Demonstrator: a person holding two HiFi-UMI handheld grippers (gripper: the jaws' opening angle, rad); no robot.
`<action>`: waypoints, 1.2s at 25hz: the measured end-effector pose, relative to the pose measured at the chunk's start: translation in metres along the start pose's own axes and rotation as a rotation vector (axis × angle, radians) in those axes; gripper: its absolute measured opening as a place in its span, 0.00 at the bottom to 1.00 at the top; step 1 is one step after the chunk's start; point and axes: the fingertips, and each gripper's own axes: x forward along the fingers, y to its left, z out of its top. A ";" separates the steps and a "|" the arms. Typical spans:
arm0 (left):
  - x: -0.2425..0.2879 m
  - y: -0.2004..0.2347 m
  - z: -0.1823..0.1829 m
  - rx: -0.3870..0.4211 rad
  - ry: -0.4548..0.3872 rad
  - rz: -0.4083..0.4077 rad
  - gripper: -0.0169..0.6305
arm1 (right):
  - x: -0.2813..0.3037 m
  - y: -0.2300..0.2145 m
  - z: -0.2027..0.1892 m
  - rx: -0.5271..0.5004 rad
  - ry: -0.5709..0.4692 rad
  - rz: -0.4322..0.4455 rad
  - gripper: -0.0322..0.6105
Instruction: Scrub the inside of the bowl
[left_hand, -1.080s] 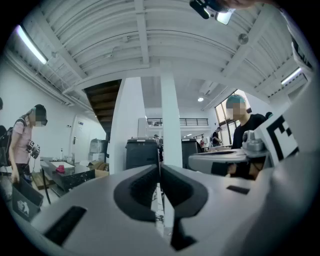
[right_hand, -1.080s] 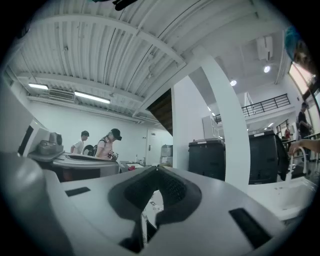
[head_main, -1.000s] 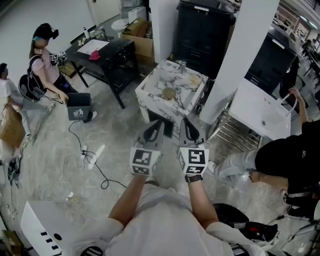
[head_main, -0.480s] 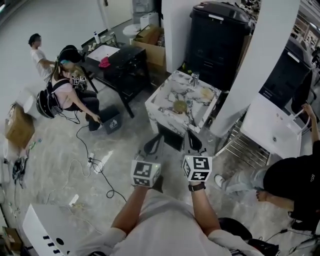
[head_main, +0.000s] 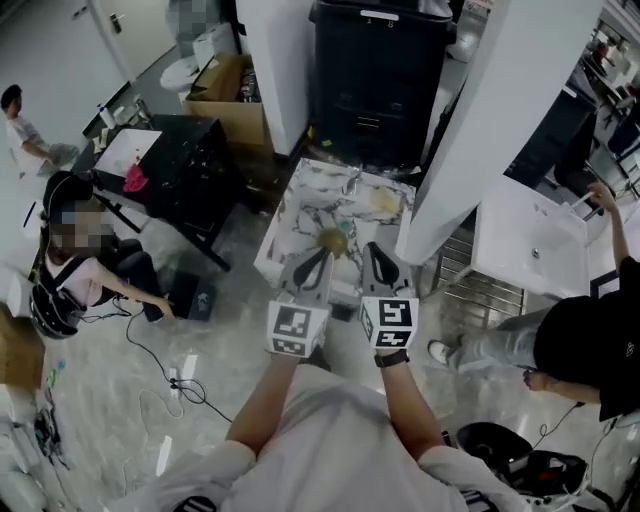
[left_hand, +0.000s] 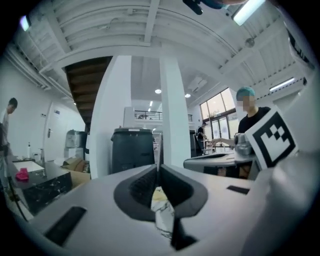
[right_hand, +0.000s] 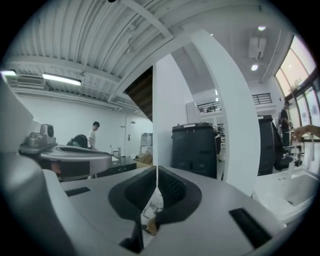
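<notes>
Two claws are held out side by side in front of the person, and both are shut tight with nothing in them. The left claw (head_main: 318, 254) has its two dark pads pressed together, and so does the right claw (head_main: 373, 252). In each claw's own view the tips meet in a thin line, and a bit of the table shows through the gap under them.

The bowl (head_main: 333, 240) is small and round, with a dull yellow-brown colour. It looks tiny from up here, so its inside cannot be made out. It sits on the near part of the table (head_main: 300, 200), just past the tips of the left claw and apart from them. The table is white stone with dark wiggly lines all over it. A pale yellow patch (head_main: 385, 203) lies on the far right part of the table, well apart from the bowl. It is too small to tell what it is.

Each claw carries a cube with black and white square patterns, the left cube (head_main: 296, 330) and the right cube (head_main: 389, 322). The patterns are blocks, not letters. A big black bin (head_main: 378, 70) stands behind the table. It has a small white label near its top, too small to read.
</notes>
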 end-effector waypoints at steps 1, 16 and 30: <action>0.014 0.010 -0.001 -0.005 0.005 -0.028 0.07 | 0.014 -0.009 0.001 0.002 0.005 -0.033 0.08; 0.163 0.061 -0.179 0.022 0.474 -0.391 0.07 | 0.122 -0.100 -0.105 0.066 0.373 -0.242 0.08; 0.199 0.020 -0.402 0.237 1.056 -0.748 0.22 | 0.225 -0.159 -0.210 -0.242 0.669 0.013 0.08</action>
